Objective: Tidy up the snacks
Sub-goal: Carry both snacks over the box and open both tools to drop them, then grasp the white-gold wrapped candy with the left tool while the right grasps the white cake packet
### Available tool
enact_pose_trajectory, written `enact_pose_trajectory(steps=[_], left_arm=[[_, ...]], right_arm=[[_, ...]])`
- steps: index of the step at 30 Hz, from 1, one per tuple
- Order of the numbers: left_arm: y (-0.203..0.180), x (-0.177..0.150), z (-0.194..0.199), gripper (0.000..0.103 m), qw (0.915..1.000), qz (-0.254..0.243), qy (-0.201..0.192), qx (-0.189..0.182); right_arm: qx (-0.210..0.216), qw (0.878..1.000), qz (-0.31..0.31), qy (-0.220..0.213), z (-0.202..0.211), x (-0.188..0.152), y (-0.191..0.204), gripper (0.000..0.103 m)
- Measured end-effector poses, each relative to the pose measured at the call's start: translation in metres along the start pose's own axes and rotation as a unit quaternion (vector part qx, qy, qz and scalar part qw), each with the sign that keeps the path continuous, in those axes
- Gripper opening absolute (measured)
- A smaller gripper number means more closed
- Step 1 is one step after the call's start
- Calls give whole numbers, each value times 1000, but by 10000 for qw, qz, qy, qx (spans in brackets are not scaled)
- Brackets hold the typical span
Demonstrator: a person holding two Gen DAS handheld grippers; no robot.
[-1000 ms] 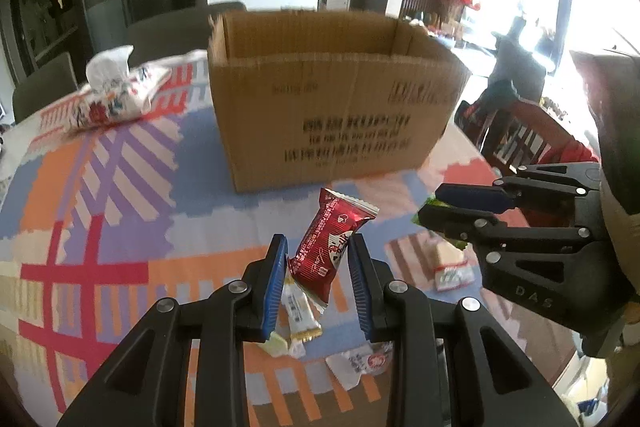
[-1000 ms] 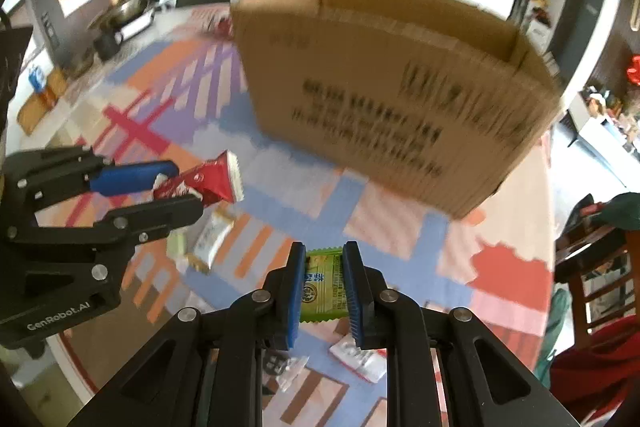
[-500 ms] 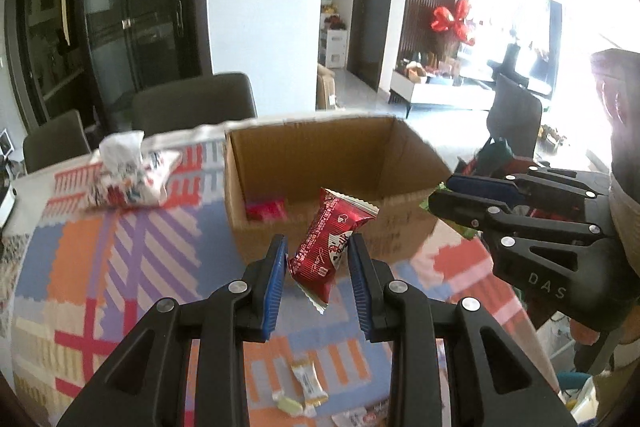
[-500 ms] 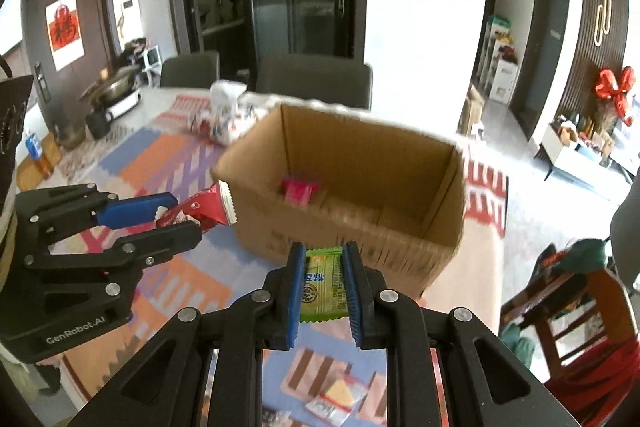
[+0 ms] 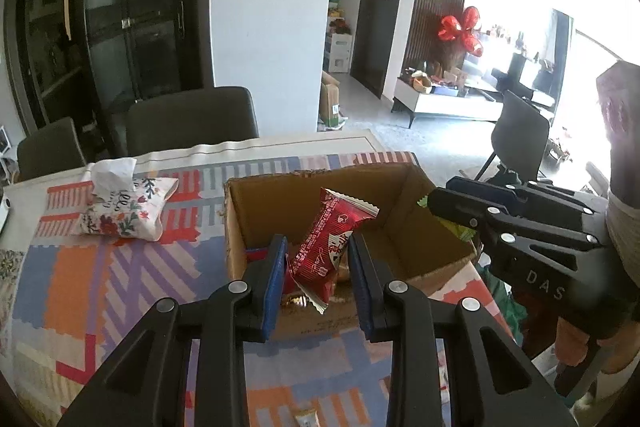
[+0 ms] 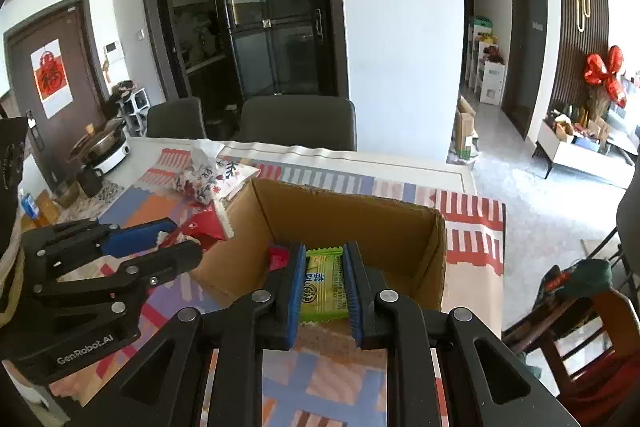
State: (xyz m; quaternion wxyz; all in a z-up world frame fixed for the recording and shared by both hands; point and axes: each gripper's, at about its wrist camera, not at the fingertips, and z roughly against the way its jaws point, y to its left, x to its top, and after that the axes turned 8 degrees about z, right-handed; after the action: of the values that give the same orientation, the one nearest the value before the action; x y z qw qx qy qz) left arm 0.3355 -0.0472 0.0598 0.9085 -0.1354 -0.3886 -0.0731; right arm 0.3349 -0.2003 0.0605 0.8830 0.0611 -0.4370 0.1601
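An open cardboard box [image 5: 404,183] [image 6: 400,219] stands on the patterned tablecloth [image 5: 80,275]. My left gripper [image 5: 318,267] is shut on a red snack packet [image 5: 328,247], held above the box's near edge. My right gripper [image 6: 323,283] is shut on a green snack packet [image 6: 325,285] over the box's opening. In the left wrist view the right gripper [image 5: 448,205] reaches in from the right, with a green corner [image 5: 460,231] showing. The right wrist view shows the left gripper [image 6: 176,235] at the left with the red packet [image 6: 206,227]. A small red packet [image 6: 278,257] lies inside the box.
A floral tissue pack [image 5: 128,207] [image 6: 208,175] lies at the table's far left. Dark chairs [image 5: 192,119] [image 6: 298,121] stand behind the table. A loose snack [image 5: 306,419] lies on the cloth near the front. A pot [image 6: 100,143] sits far left; a wooden chair [image 6: 580,327] stands right.
Both grippers have risen with their packets, from in front of the box wall to above its rim. The box interior has come into view.
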Motion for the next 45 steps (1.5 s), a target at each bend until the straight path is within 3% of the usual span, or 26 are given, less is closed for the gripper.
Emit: enact_pose_trajectory(steps=[9,10,11,12,13,14,16,20,31,42,45], left_arm=[[-2,12,-30,33,9997,-27,190,171],[-2,14,-32,40,9995,-51,181,261],[-1,14,-33,52,9992,-72,138,371],[0,13,-32,57,9990,-81,86,439],[1,12,-30,60,9986,-89,30,517],[2,9,-27,60,9982,-109,3,590],[4,2,-21,62,9974,-119,4,710],[9,-15,-5,65,9964,-53,30,840],[23,-67,27,65,9965,189,248,778],[27,-121,2,64,9913,205,1066,749],[29,-135,-13,59,9874,206,1363,782]], right_arm=[[-77,9999,4,121,-20,2,-9,21],[-97,9999,11,137,-22,1,-9,21],[-162,9997,8,164,-24,1,-11,24],[-273,9994,8,205,-25,1,-12,30],[-385,9991,-1,202,-24,-1,-12,45],[-489,9987,-12,166,-23,-3,-13,53],[-554,9983,-6,174,-19,-7,-11,54],[-688,9972,-62,288,-9,-18,-5,68],[-635,9955,115,697,13,-56,31,69],[-595,9782,-452,1937,-9,-113,27,69],[-610,9706,-518,2270,-17,-130,23,69]])
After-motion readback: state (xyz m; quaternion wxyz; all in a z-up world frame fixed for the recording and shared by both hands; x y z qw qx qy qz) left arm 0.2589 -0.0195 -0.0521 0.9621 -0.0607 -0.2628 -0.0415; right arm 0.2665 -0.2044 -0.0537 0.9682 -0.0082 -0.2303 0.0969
